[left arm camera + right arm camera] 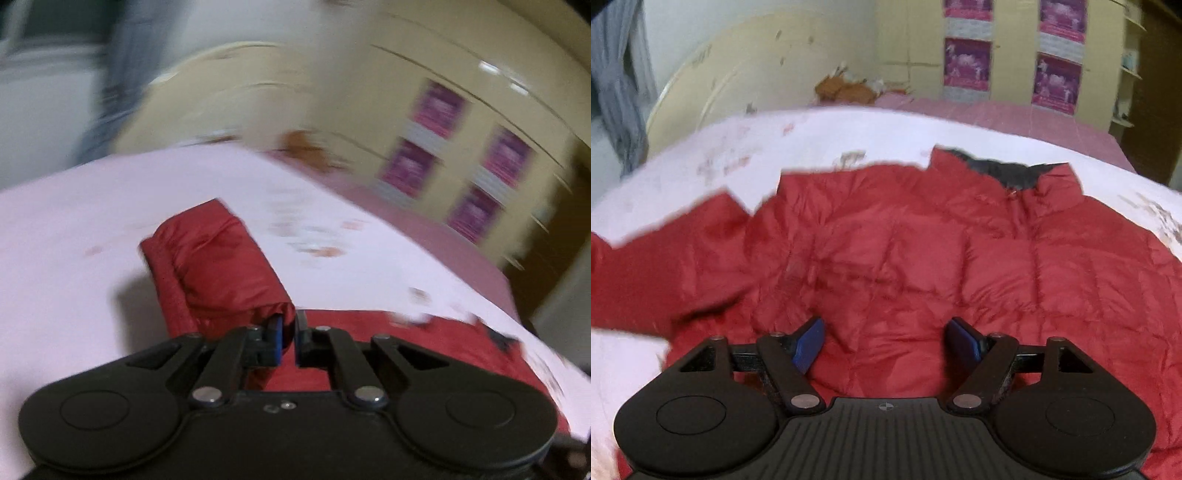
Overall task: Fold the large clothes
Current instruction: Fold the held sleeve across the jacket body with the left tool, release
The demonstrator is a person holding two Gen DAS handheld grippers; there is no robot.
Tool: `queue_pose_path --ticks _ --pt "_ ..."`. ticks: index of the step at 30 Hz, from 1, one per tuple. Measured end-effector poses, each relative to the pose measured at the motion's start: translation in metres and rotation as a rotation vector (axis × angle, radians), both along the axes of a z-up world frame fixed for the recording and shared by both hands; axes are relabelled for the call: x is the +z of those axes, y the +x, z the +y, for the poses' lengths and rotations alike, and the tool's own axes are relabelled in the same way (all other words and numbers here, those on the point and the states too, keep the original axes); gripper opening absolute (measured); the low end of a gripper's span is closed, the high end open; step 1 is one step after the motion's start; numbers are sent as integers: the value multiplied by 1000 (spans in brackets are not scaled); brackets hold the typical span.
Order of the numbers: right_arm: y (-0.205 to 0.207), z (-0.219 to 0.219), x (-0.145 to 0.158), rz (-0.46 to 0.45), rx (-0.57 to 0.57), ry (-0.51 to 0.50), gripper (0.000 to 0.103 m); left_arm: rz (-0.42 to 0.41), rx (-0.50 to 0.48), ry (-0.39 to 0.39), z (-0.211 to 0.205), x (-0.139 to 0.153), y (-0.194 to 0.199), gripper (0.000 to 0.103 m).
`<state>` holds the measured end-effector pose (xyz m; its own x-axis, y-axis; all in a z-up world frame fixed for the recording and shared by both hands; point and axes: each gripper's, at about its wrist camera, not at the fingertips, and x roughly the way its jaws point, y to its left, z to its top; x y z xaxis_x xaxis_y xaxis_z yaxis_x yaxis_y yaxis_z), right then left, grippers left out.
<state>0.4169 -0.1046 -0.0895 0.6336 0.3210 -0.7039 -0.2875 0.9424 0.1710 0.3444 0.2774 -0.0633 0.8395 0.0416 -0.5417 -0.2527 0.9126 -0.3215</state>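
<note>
The left gripper (289,334) pinches the sleeve (218,266) of the red puffer jacket (923,266), which looks light, soft and slippery. The right gripper (886,343) hovers spread over the jacket's body; hems and cuffs look like the best holds.

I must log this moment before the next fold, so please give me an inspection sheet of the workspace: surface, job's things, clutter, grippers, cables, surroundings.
Surface: bed with a pale printed sheet; pink mattress edge beyond it.
Job's things: red padded jacket lying front up, zipper closed, dark collar lining showing; one sleeve lifted off the sheet.
Clutter: brown soft toy at the far edge of the bed.
Grippers: left gripper shut on the sleeve; right gripper open, above the jacket's body, holding nothing.
Cables: nothing seen.
Surroundings: cream cabinet with purple posters; grey curtain at left; left view blurred.
</note>
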Motion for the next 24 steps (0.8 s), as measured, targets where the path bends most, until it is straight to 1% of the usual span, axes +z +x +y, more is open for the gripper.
queue_pose_path --ticks 3,6,8,10,12,15,18,20,22,23,24 --pt "-6 -22 12 -22 -37 23 74 -29 -164 19 -49 13 23 5" --pt "-11 -49 19 -30 -89 39 74 -50 -345 42 -112 18 46 5" --pt "-15 -72 19 -23 -133 57 74 -56 -462 65 -159 14 57 5" --pt "-19 -95 19 -15 -181 57 74 -37 -567 73 -202 3 68 5" --pt "-25 -119 18 -12 -228 51 74 -16 -654 99 -243 -9 73 5" --pt "-33 -153 19 -12 -295 46 74 21 -739 130 -290 -30 72 5" --pt "-41 -184 18 -4 -353 47 74 72 -794 174 -319 -52 76 7" --pt "-45 -198 20 -5 -373 53 74 118 -811 198 -330 -65 74 13" --pt "-45 -205 23 -11 -375 68 74 142 -814 212 -337 -72 72 28" --pt "-45 -208 25 -15 -372 82 74 147 -811 219 -336 -73 69 33" --pt "-44 -209 26 -15 -369 95 74 145 -807 221 -338 -71 66 47"
